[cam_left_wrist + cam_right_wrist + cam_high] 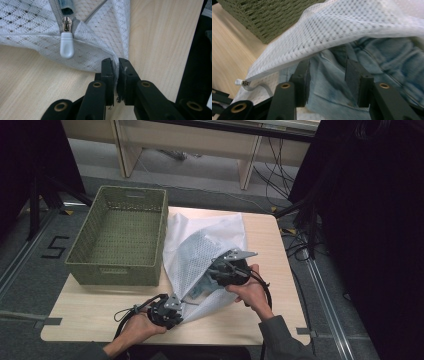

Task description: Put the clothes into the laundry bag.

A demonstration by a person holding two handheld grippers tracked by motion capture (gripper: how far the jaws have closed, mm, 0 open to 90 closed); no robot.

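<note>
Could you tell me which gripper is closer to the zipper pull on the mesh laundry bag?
Left. The left gripper pinches the bag's edge right beside the zipper pull; the right gripper sits farther along, open at the bag's mouth over the denim.

High view looks down on the table [90, 315]; both gripper views (close-up) share the mesh bag [200, 250].

— What stands on the counter [100, 312] at the far left?

— A woven green basket [119, 235], open side up, reaching past the counter's back edge.

— And beyond that?

— A pale wooden bench frame [187, 142] on grey floor [30, 285], loose black cables [300, 242] at the right, and a "5" [54, 247] marked on the floor at the left.
</note>
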